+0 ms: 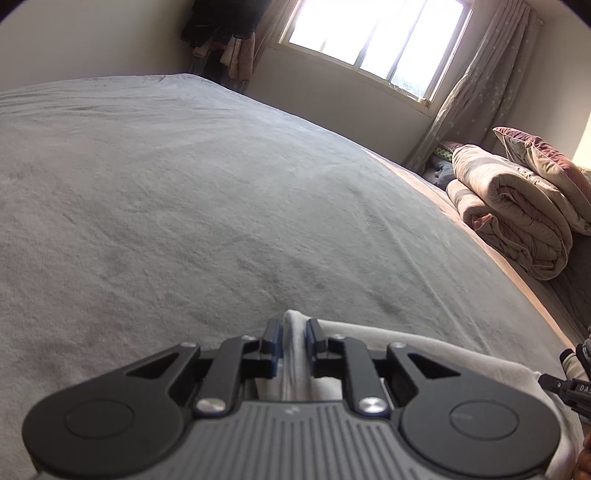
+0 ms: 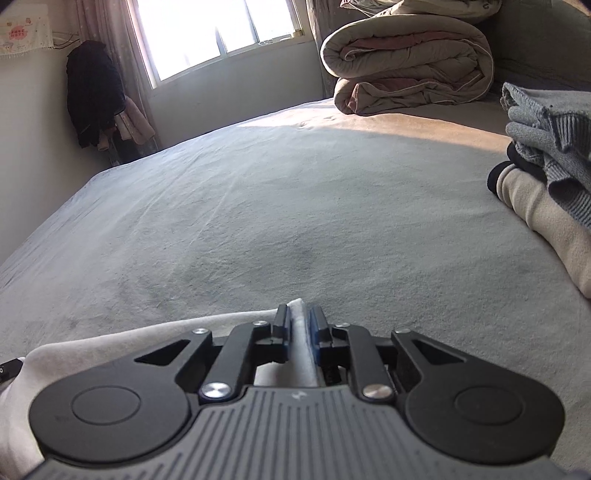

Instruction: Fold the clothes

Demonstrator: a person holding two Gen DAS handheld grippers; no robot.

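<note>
My left gripper [image 1: 294,330] is clamped on a bunched fold of the white garment [image 1: 424,347], and my right gripper [image 2: 298,319] pinches another fold of the same cloth. I see the garment lying on the grey bed [image 1: 184,192], just under both tools. To my right sits a pile of clothes [image 2: 546,162]; a rolled quilt [image 2: 410,62] lies beyond, near the window [image 2: 218,29].
</note>
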